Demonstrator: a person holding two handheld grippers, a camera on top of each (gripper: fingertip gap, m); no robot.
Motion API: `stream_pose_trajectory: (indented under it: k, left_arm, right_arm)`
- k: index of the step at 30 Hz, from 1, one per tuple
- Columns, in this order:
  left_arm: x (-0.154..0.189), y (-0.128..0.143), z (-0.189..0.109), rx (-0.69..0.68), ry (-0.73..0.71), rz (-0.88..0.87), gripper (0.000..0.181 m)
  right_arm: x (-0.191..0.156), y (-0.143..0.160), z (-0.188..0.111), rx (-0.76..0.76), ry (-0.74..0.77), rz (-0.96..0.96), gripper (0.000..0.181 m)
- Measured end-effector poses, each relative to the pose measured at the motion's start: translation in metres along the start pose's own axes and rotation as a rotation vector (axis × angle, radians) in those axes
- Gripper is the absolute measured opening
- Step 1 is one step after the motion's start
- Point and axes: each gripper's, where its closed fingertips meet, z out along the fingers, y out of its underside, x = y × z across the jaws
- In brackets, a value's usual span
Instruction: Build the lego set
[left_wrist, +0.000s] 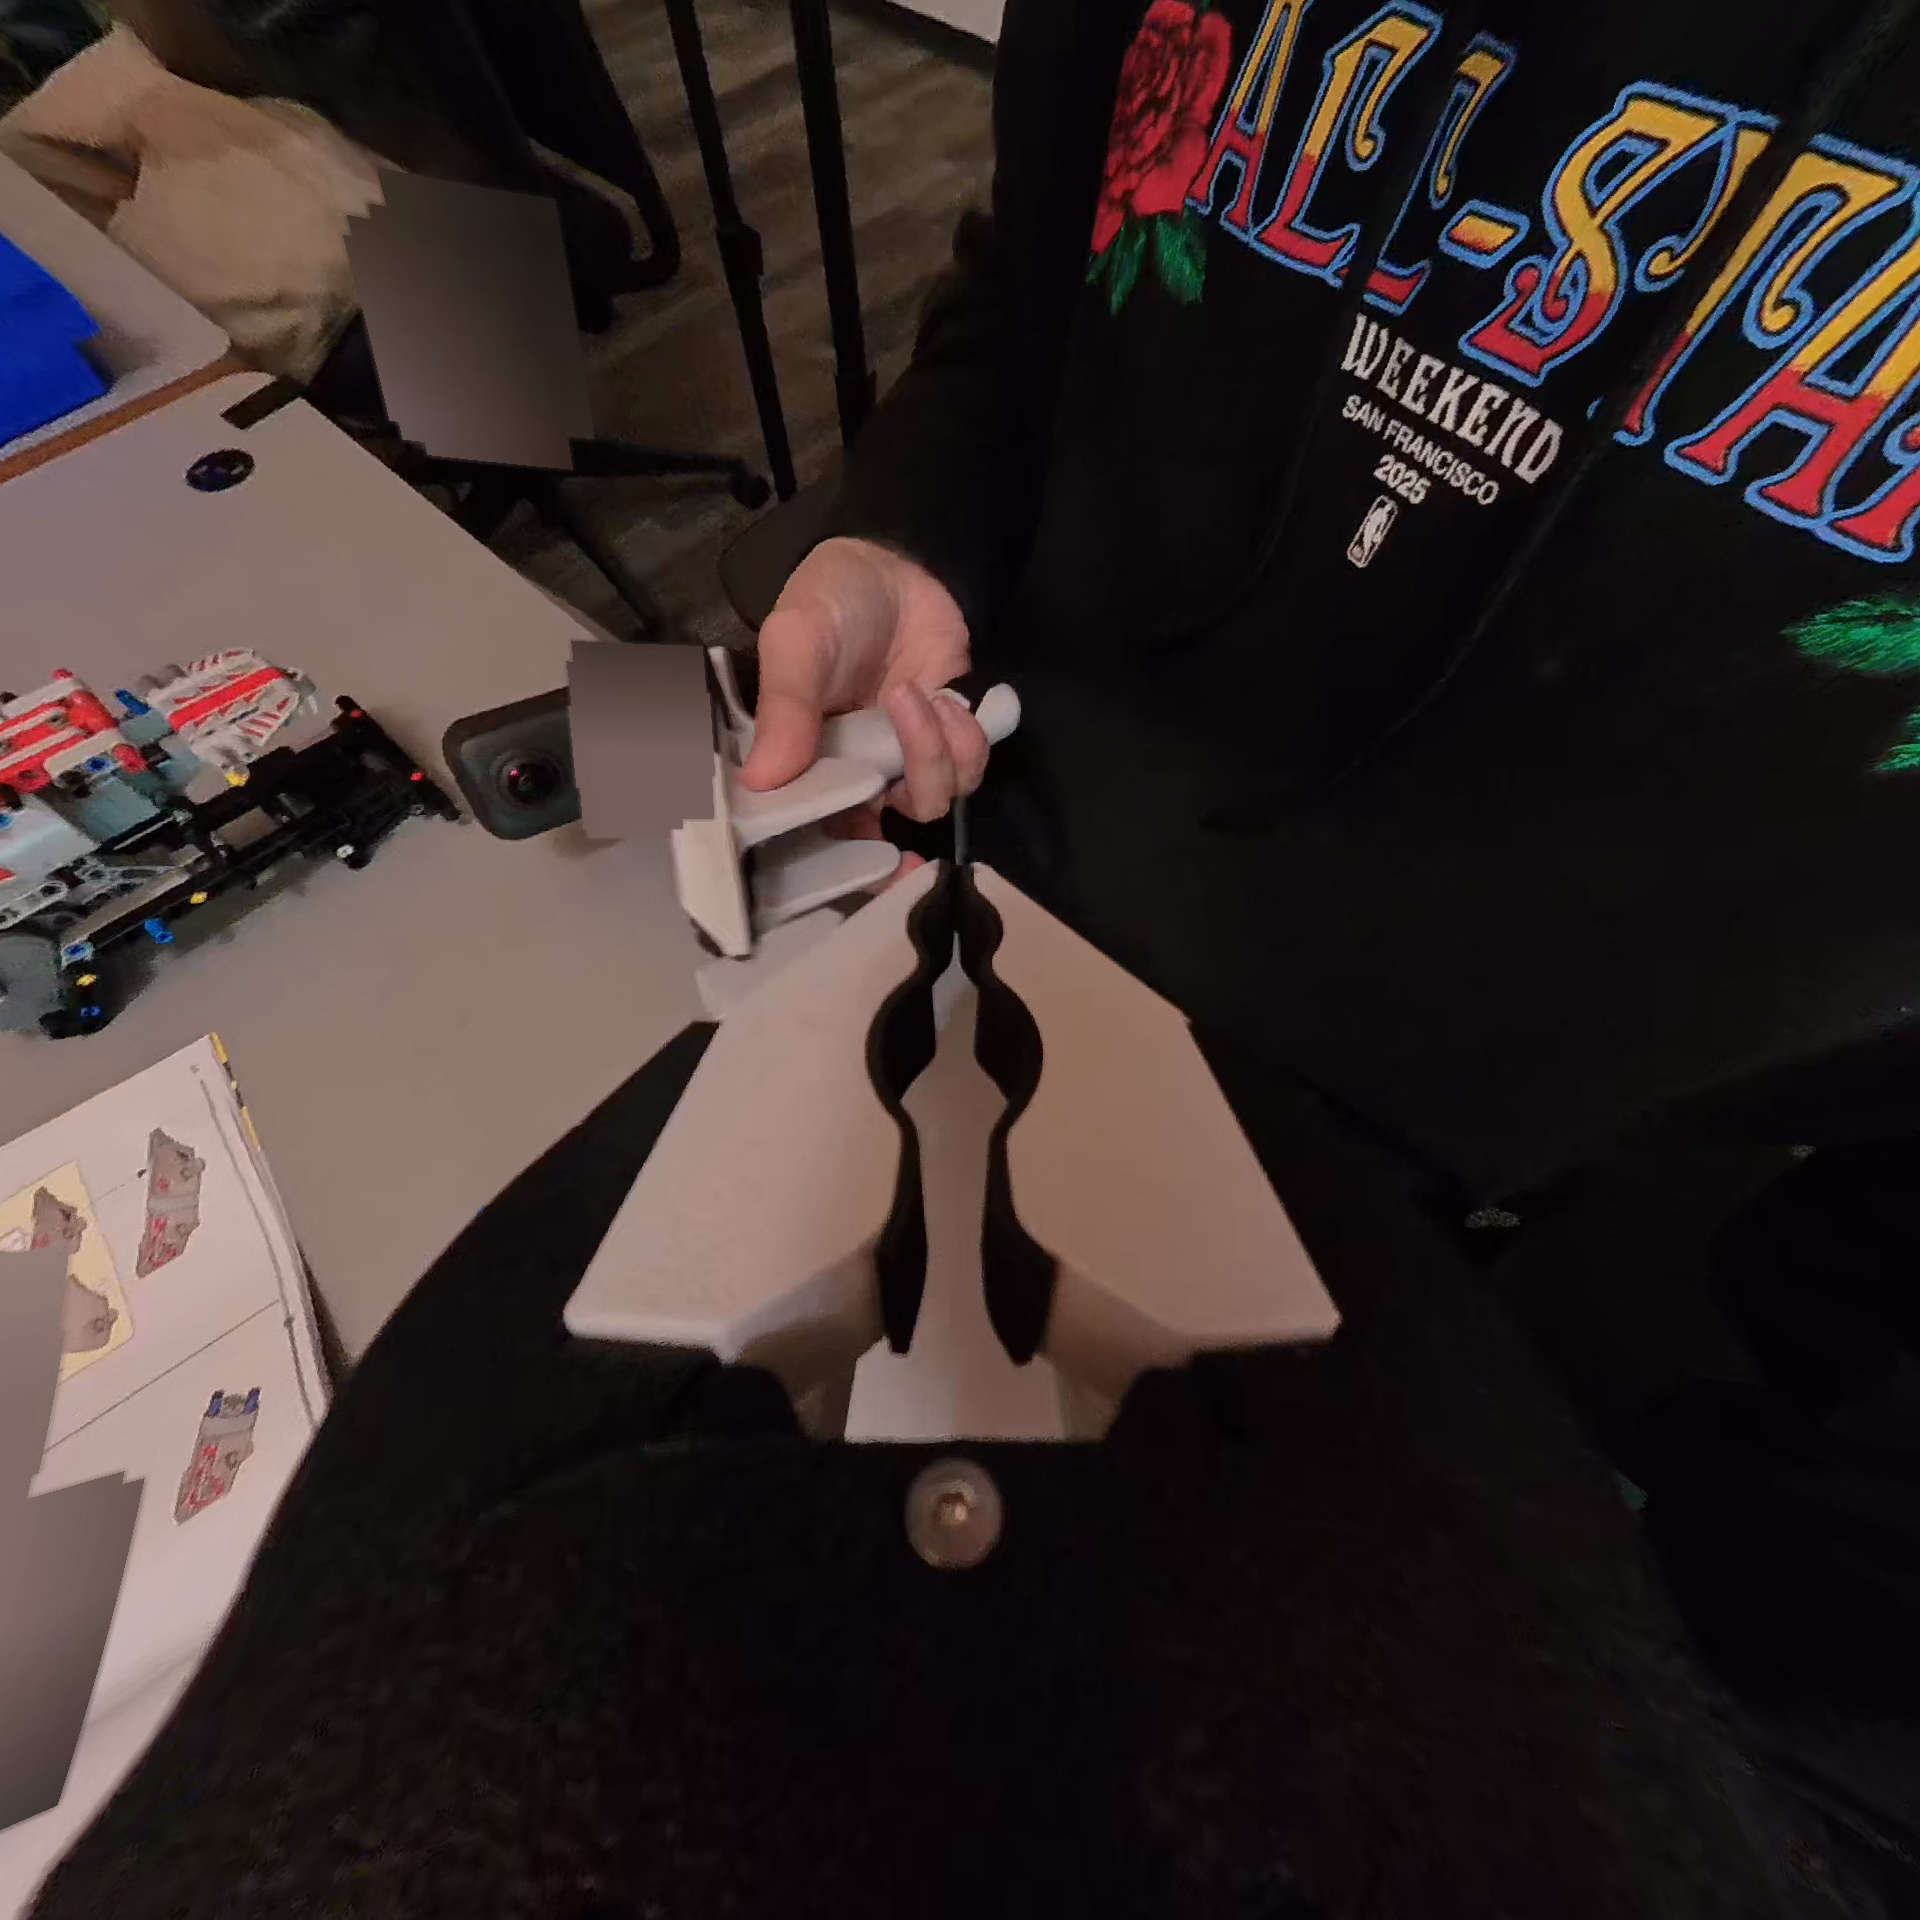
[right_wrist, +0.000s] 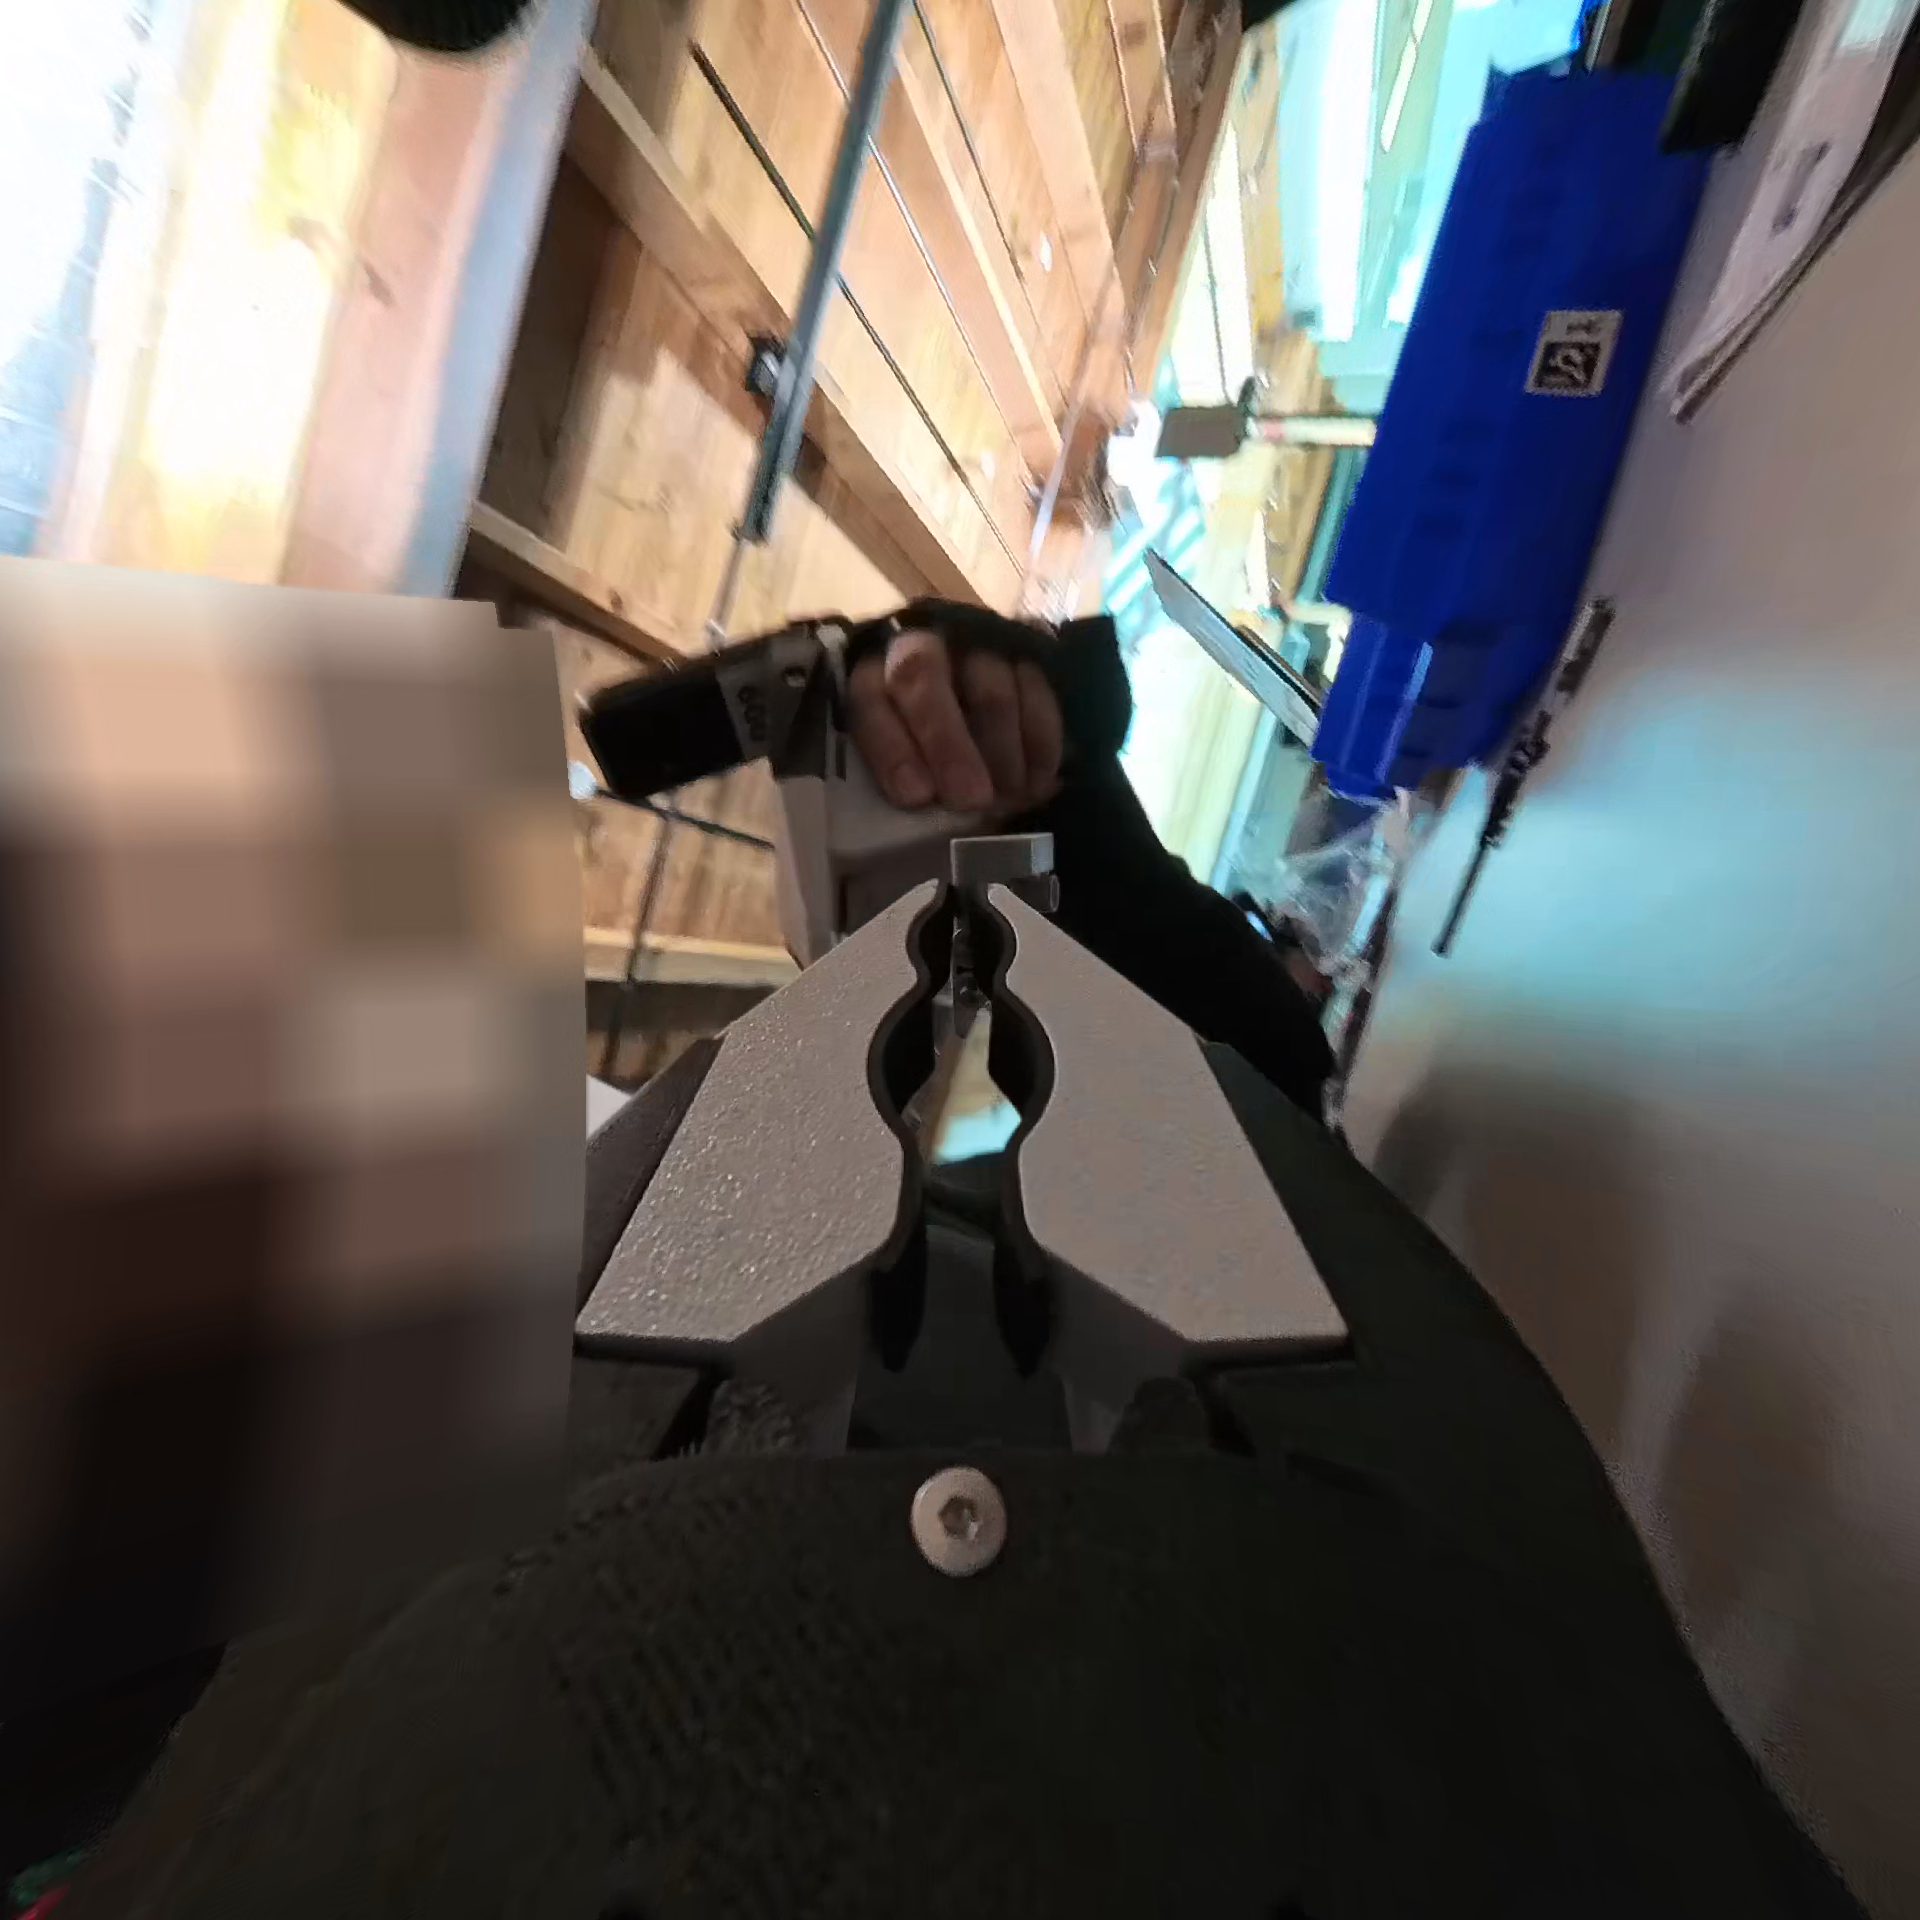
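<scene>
Grey worktop (left_wrist: 343, 623) carries the partly built lego model (left_wrist: 156, 810), beyond the instruction booklet (left_wrist: 197, 1299). Left hand-held gripper (left_wrist: 954, 883), off the worktop's edge, pinches a thin black rod (left_wrist: 961, 831). Right hand-held gripper (right_wrist: 971, 904) clamps a small grey piece (right_wrist: 1000, 857).

Left wrist view: even, dim indoor light, sharp centre, wide-angle bending at edges. Right wrist view: motion-blurred, bright glare upper left, background smeared, soft throughout.
</scene>
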Motion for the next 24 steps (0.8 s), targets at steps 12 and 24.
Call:
stream_pose_trajectory:
  k: [12,24]
  left_arm:
    - [-0.033,0.052,-0.035,0.231,-0.203,-0.237,0.000]
    - [-0.044,0.090,-0.021,0.337,-0.173,-0.389,0.000]
  right_arm:
    - [0.074,-0.032,-0.009,-0.572,0.569,-0.395,0.001]
    - [0.106,-0.045,-0.029,-0.865,0.708,-0.410,0.035]
